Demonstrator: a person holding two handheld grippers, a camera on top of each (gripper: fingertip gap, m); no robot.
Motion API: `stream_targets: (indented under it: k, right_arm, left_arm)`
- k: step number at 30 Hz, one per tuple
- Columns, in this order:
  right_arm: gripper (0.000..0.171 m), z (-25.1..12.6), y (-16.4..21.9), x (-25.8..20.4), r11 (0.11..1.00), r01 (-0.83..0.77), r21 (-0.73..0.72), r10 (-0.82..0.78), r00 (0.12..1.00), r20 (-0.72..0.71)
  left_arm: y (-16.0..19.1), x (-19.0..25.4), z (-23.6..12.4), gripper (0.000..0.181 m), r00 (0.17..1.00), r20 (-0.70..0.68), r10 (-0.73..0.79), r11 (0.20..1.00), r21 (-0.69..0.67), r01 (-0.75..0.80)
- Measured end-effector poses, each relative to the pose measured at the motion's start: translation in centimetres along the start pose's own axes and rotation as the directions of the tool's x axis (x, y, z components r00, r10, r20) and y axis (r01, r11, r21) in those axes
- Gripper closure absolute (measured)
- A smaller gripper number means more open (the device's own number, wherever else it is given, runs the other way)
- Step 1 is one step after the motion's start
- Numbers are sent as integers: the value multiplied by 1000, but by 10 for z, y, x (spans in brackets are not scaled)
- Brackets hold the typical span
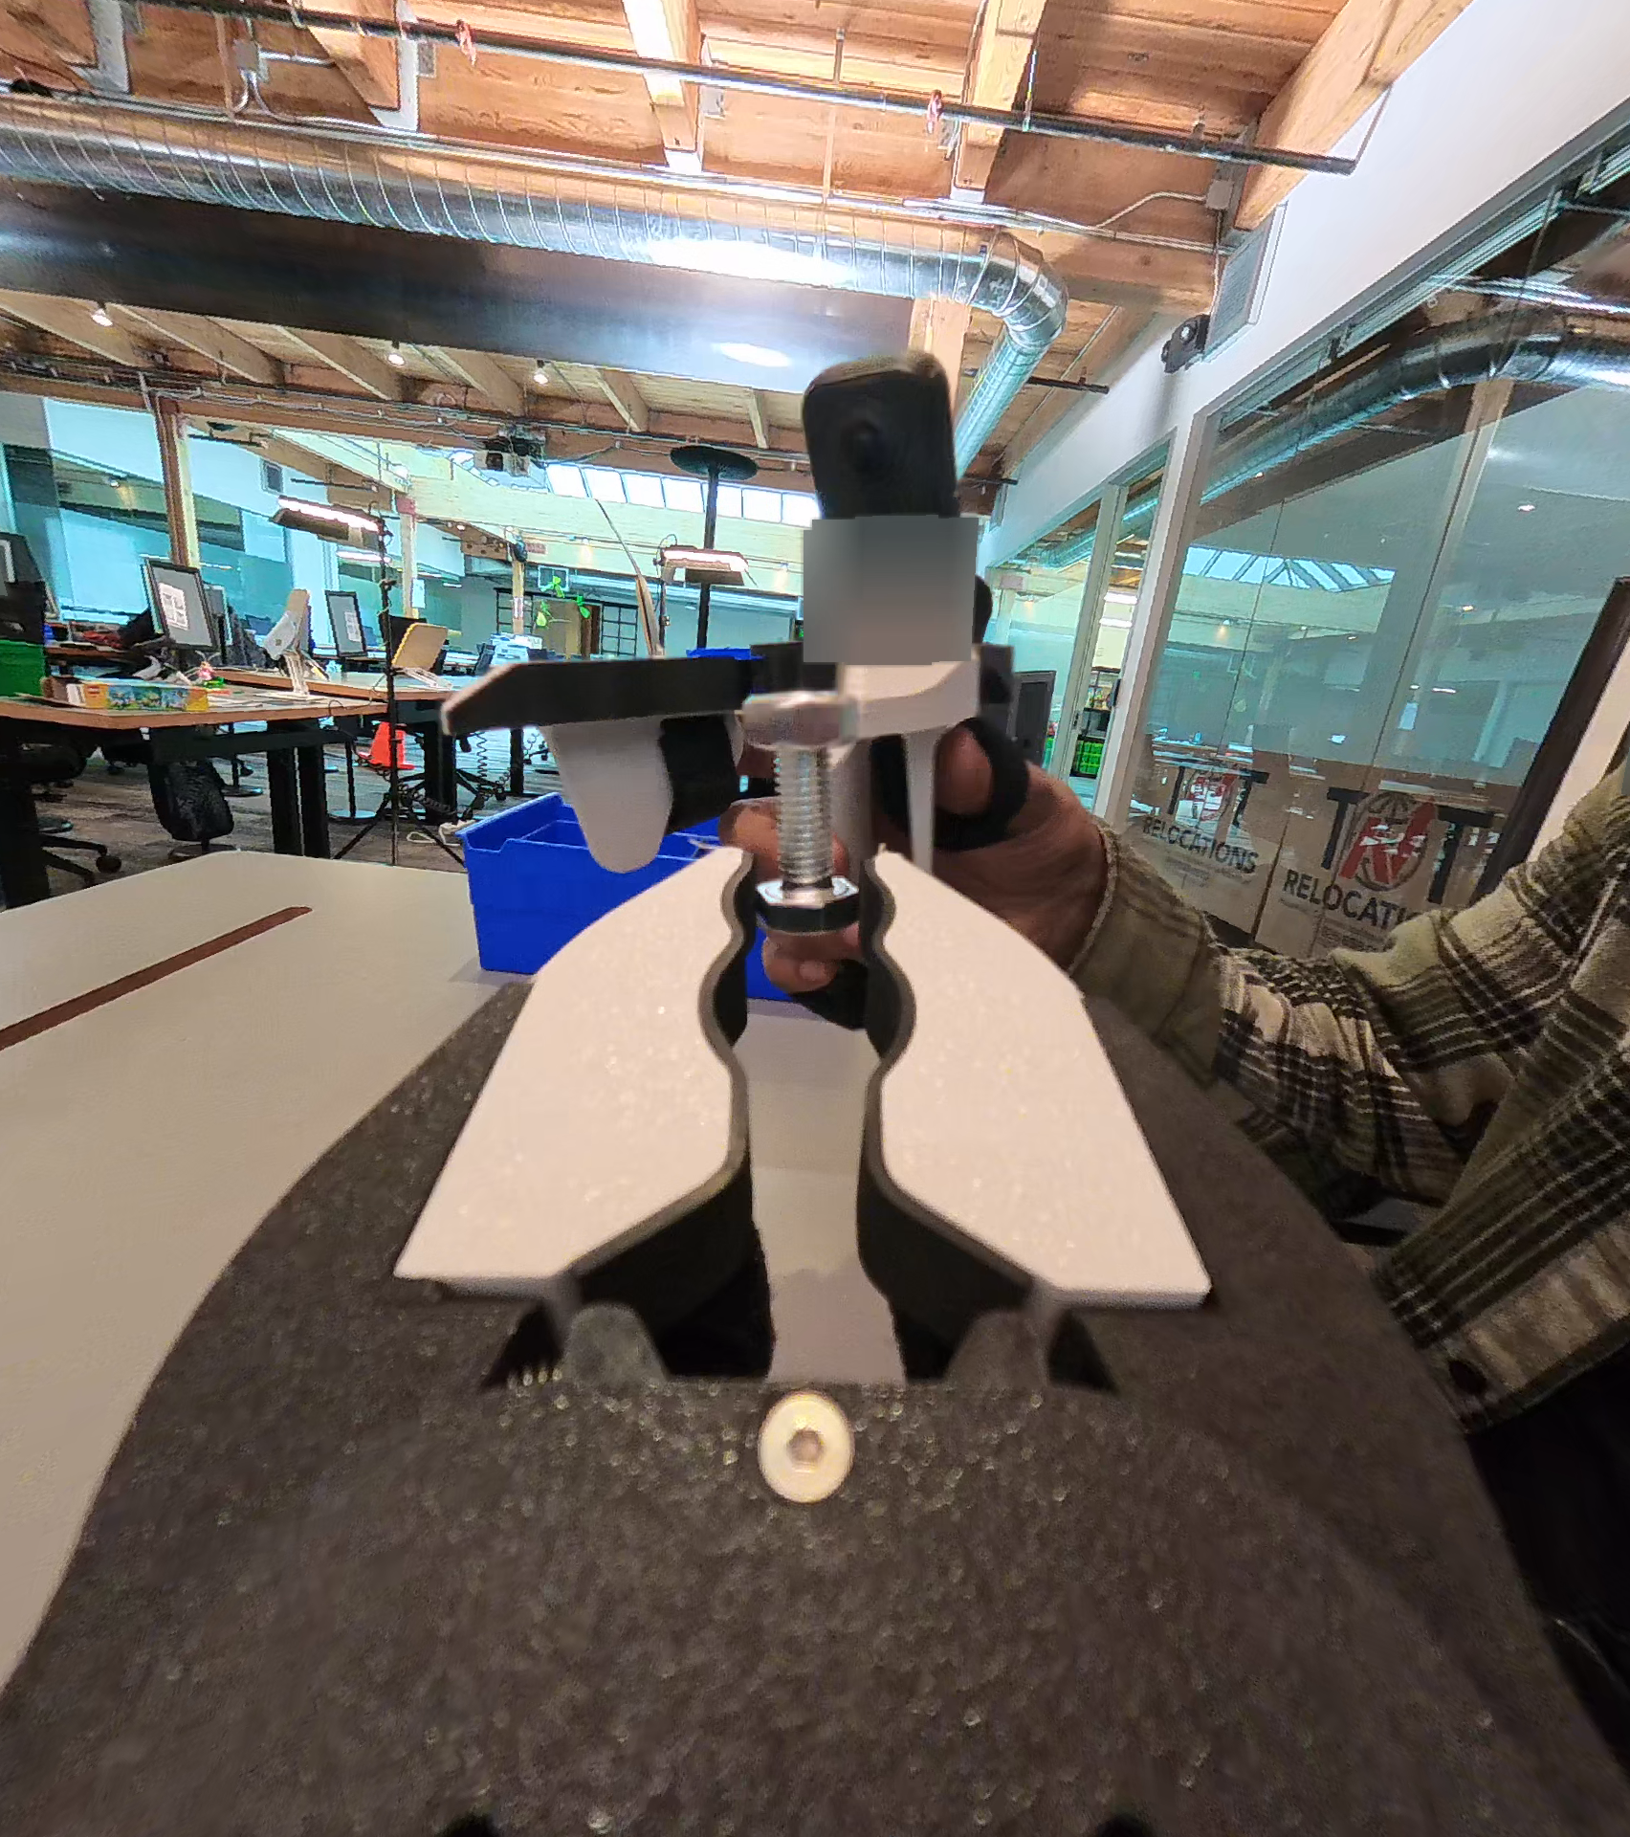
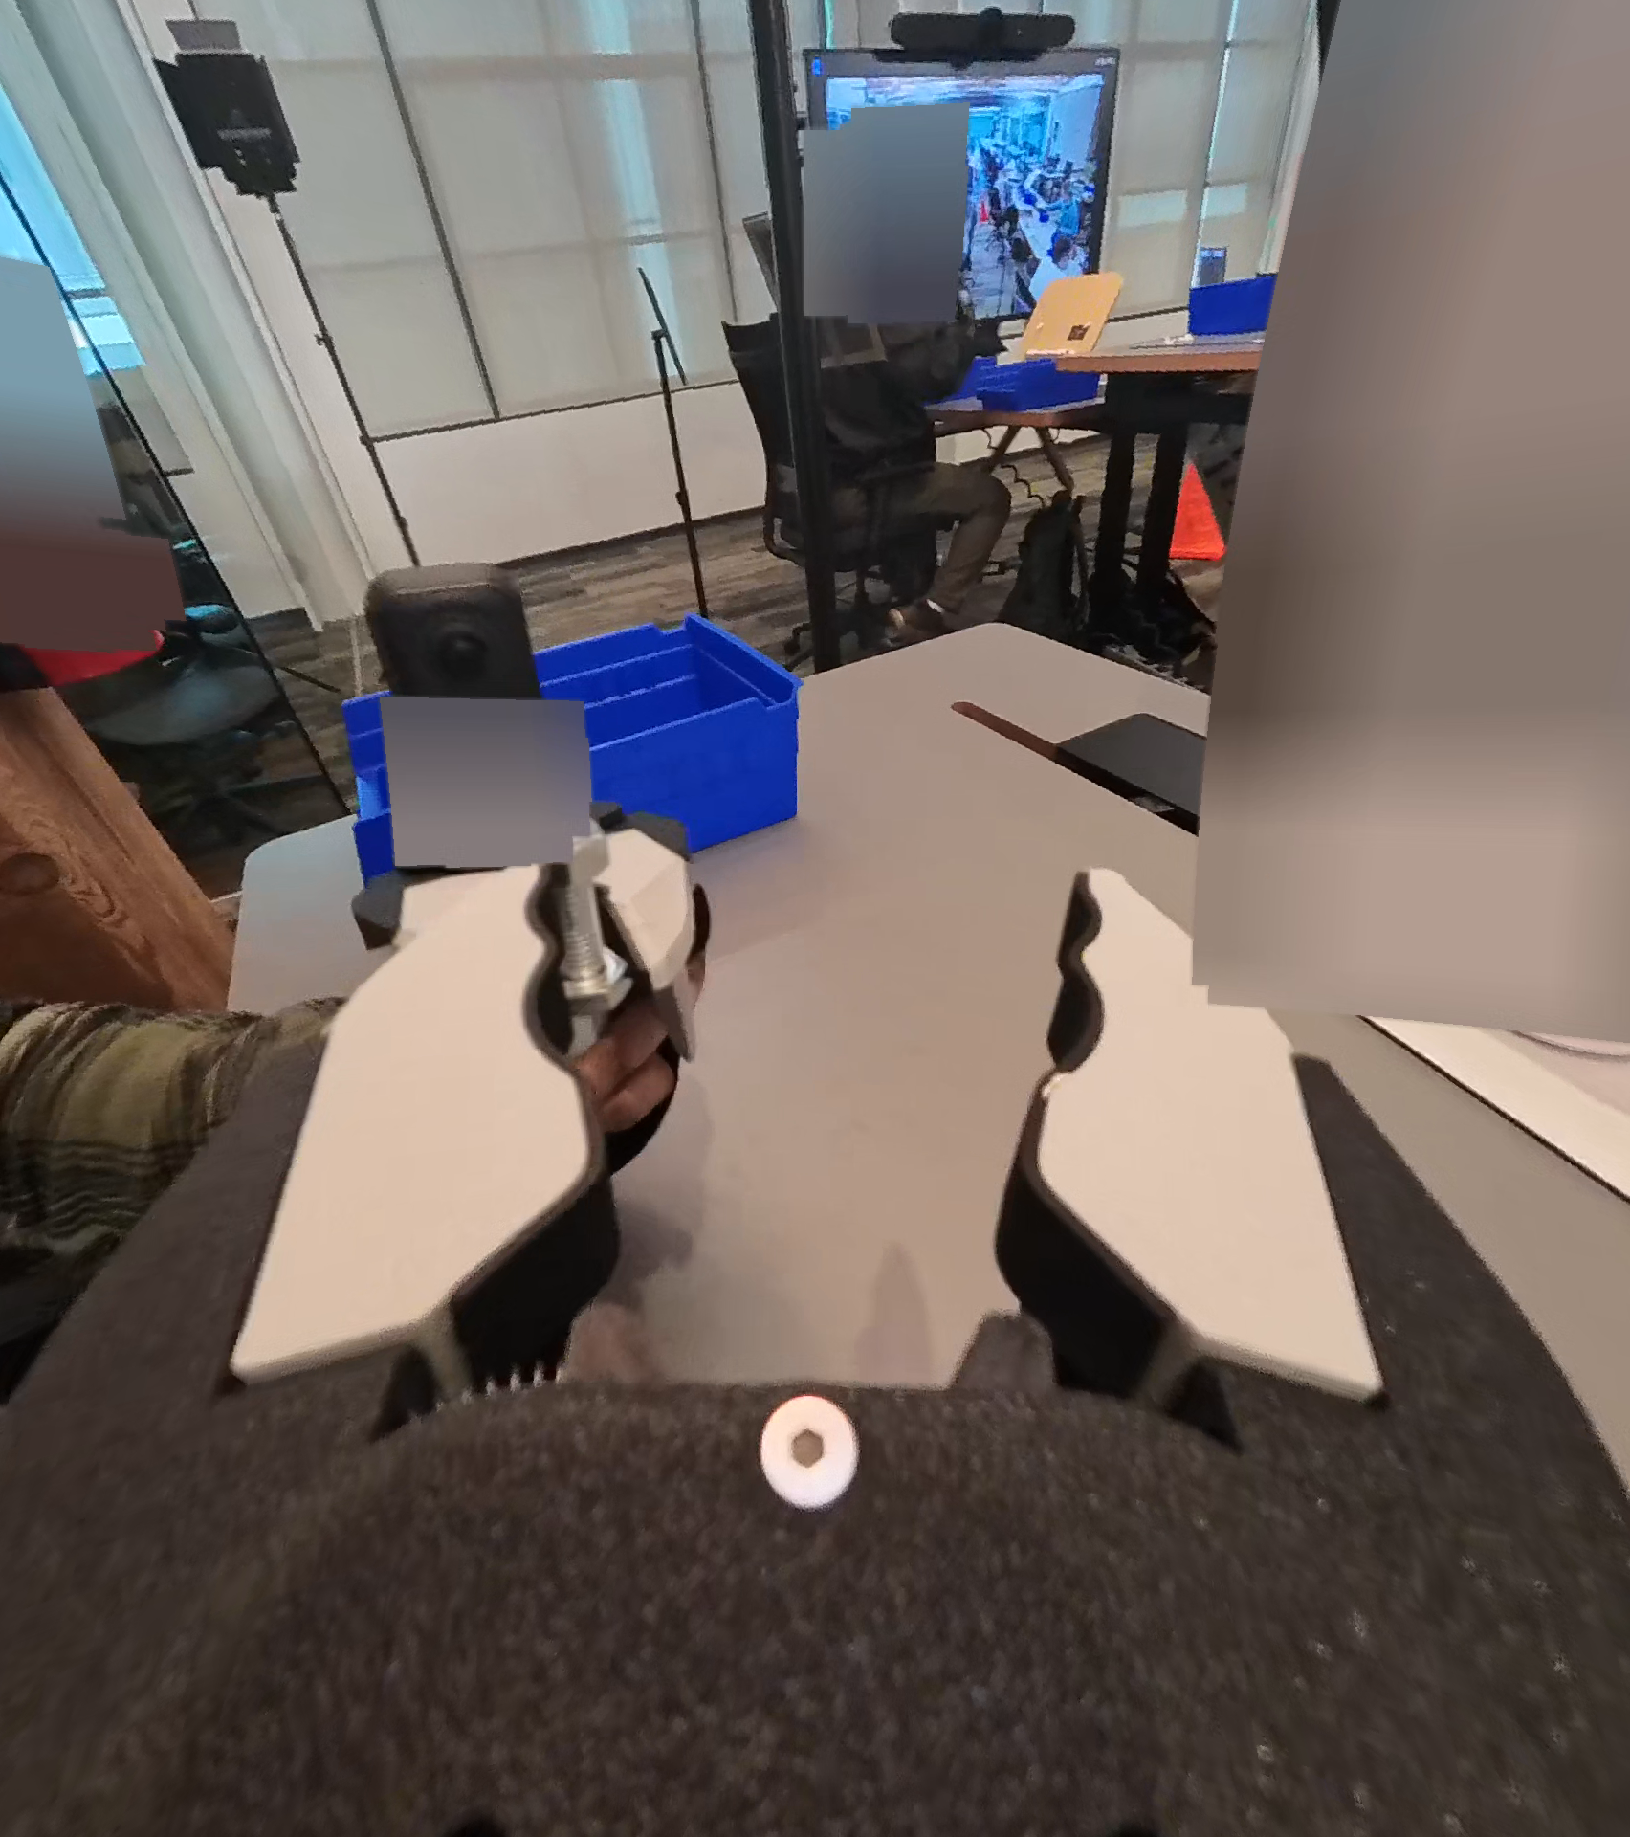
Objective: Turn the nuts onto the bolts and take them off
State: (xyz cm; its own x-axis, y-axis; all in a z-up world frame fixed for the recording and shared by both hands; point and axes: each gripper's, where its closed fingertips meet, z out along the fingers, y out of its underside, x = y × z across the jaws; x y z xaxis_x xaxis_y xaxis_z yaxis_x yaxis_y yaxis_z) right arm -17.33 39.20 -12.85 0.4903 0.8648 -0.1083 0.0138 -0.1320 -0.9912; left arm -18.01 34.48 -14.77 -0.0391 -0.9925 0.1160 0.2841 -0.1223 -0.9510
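Note:
My left gripper (image 1: 806, 875) is shut on a silver hex nut (image 1: 803, 900) held in the notches at its fingertips. The nut sits near the lower end of a threaded bolt (image 1: 803, 805) that stands upright with its hex head (image 1: 796, 721) on top. My right gripper (image 2: 811, 895) is wide open, and its left finger (image 2: 453, 1074) lies right beside the bolt (image 2: 580, 929) and nut (image 2: 592, 986). In the left wrist view the right gripper faces me behind the bolt, with the bolt head level with its fingers. I cannot tell whether they touch.
A blue bin (image 1: 543, 895) stands on the grey table (image 2: 891, 845) behind the grippers; it also shows in the right wrist view (image 2: 692, 736). A black flat device (image 2: 1129, 760) and a white pad (image 2: 1537, 1123) lie to the right. A hand in a plaid sleeve (image 1: 1387, 1074) holds the right gripper.

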Motion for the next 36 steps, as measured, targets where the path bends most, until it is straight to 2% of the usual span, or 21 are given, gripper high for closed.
stream_targets:
  k: [7,12,17,36]
  right_arm:
    - [75,-1,-4,-11,1000,-4,26,2,999,50]
    - [77,-4,-2,4,1000,-1,13,1,1000,-18]
    - [75,-1,-3,-11,1000,3,18,-4,999,40]
    - [75,-6,-1,0,1000,-18,10,18,1000,6]
  left_arm:
    - [1,0,1,162,1000,-4,-2,1000,-3,2]
    - [-1,0,0,162,1000,-1,2,1000,3,-2]
    - [0,1,0,162,1000,-4,1,1000,0,-1]
    - [-2,2,0,162,1000,-3,10,1000,1,-10]
